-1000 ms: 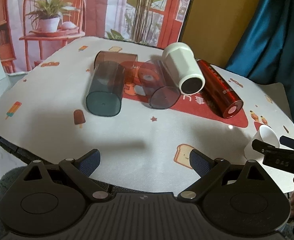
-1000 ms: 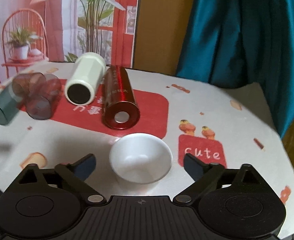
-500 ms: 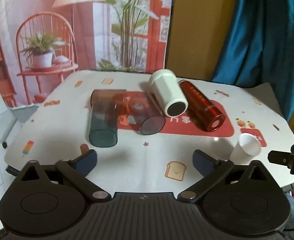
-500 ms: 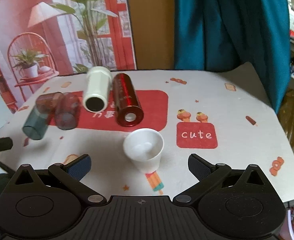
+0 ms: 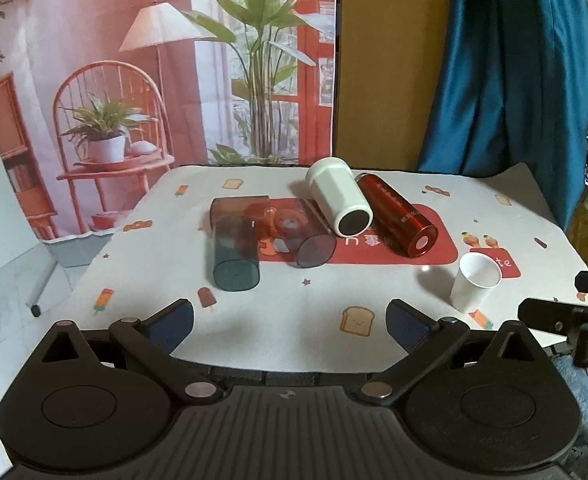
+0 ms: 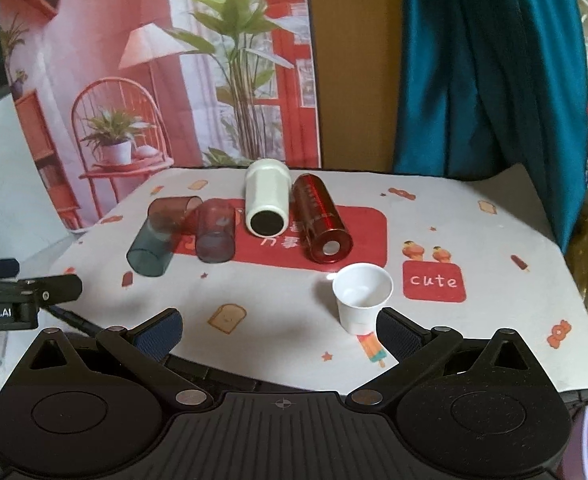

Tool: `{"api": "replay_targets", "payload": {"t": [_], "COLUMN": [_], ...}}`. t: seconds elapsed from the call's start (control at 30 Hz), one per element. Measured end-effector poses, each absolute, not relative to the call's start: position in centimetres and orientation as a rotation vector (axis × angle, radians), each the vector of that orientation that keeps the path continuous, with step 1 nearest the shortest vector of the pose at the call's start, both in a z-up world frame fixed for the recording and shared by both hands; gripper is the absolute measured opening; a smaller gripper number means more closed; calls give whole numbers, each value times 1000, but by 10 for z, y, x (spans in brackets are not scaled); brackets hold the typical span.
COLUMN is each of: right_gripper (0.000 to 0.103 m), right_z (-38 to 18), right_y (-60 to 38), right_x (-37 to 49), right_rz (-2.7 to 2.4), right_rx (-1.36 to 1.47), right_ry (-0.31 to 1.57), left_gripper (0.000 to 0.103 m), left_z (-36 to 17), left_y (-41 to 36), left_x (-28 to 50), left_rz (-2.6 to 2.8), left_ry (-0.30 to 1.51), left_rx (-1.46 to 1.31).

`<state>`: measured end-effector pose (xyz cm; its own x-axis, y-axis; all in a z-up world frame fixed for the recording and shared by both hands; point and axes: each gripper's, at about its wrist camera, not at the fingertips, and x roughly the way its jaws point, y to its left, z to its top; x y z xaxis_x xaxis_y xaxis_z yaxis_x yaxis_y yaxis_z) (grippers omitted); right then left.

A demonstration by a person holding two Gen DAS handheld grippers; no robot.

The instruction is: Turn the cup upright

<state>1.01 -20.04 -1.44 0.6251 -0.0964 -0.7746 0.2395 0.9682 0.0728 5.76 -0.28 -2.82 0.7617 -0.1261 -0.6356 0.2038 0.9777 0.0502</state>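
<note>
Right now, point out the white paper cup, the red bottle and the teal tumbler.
white paper cup (image 6: 358, 312), right wrist view, outer wall.
red bottle (image 6: 320, 216), right wrist view, side.
teal tumbler (image 5: 235, 254), left wrist view, side.

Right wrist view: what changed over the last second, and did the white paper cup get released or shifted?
Both grippers drew back from the table; the right gripper, which had the white paper cup between its open fingers, pulled away, leaving it standing upright, untouched. The left gripper also retreated, open and empty. The red bottle, white bottle and tinted tumblers stayed lying down.
</note>
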Motion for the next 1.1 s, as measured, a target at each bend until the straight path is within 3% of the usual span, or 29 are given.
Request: {"api": "replay_targets", "payload": {"t": [1.1], "right_gripper": [103], "right_z": [-16], "right_y": [-192], "right_x": [-5], "right_rz": [-246], "right_rx": [146], "right_ry": [860], "left_gripper": [103], "left_z": [-31], "left_y": [-1], "left_x": [32], "left_rz": [-147], "left_ry": [645], "left_rx": [144]}}
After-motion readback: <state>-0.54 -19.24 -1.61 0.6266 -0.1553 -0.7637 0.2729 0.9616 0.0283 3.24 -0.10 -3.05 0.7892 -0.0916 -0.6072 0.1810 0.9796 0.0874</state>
